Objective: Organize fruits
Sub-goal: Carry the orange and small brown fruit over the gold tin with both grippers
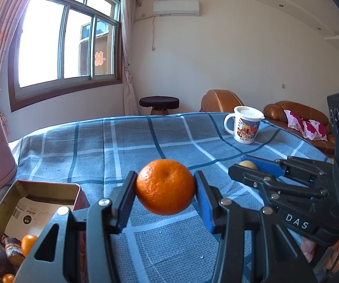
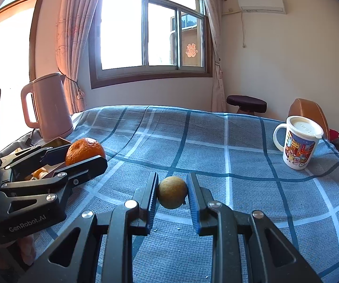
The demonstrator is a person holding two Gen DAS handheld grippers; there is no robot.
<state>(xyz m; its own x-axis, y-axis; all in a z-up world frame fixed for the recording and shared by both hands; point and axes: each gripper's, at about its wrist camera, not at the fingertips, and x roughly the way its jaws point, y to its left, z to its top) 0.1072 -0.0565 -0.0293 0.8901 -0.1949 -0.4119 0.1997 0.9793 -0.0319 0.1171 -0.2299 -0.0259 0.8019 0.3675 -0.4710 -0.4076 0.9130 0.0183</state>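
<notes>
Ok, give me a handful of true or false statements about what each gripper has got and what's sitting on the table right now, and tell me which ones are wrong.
1. The left gripper holds an orange between its fingers. True.
2. The right gripper holds a banana. False: it is closed around a small yellowish-brown round fruit.
3. The mug on the checked tablecloth has a lid on it. True.
4. The tin box is empty. False: it holds small oranges, a printed paper and some dark items.
5. A pink kettle stands at the window side of the table. True.
6. The orange rests on the tablecloth. False: it is held clear above the cloth.
</notes>
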